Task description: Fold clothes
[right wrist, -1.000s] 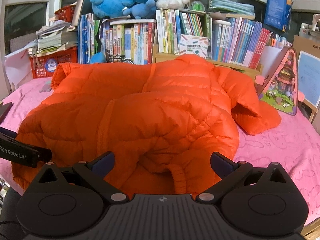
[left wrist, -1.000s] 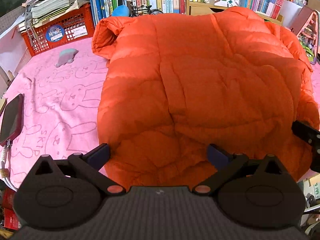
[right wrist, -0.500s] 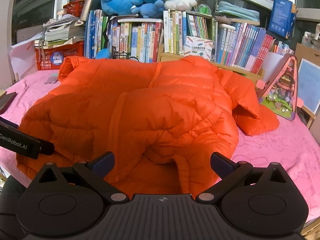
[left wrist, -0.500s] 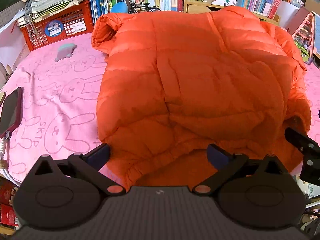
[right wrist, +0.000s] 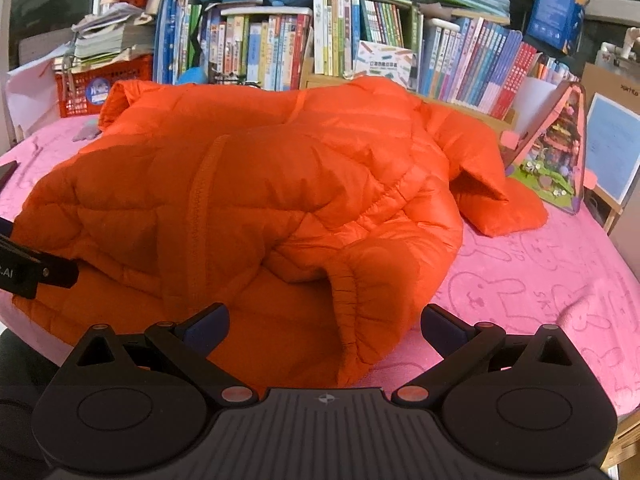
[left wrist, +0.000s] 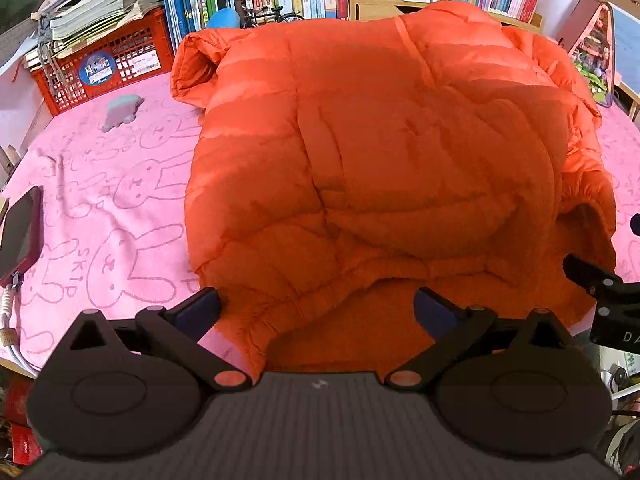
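Puffy orange quilted down jacket lies spread on the pink bunny-print blanket, collar end toward the row of books, hem toward both cameras. Right side of it is folded over the body, elastic cuff sitting near the hem in the right wrist view; the other sleeve sticks out flat on the blanket toward the pink triangular toy house. Left gripper spread wide, holding nothing, fingertips at the hem edge on the jacket's left corner; contact unclear. Right gripper also spread wide and empty, straddling the cuff region at the hem; can't tell if it touches. Off to the side: red plastic crate with stacked papers, dark phone in a red case at the blanket's left edge, small grey-green soft toy on the blanket.
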The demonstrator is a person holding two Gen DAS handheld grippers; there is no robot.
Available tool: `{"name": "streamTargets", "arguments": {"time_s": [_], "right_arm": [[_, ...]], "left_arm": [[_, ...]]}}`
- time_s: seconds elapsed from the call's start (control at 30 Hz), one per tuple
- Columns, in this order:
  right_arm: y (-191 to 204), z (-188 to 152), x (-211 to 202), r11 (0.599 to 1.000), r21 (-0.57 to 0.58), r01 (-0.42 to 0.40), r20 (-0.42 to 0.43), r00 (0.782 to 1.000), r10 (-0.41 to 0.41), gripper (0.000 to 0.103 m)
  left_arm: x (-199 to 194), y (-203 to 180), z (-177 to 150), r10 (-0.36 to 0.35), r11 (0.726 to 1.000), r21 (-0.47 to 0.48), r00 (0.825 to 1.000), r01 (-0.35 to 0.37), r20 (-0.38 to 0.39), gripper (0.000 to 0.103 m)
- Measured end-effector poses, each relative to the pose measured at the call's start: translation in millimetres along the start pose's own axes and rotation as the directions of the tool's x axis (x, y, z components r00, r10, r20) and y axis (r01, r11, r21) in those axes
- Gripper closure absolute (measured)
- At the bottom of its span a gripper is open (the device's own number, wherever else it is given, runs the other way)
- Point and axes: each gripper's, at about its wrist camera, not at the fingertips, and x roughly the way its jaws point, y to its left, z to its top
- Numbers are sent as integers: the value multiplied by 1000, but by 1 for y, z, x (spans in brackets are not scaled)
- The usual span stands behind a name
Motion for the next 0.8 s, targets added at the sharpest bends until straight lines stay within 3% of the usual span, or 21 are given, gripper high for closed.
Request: {"name": "streamTargets", "arguments": {"time_s": [0.8], "right_arm": [[19,3,2,998,-55,-43,1,999,43,0]], "left_arm": [[11,-3,-2,30,999,22,999,-29,-34,0]]}}
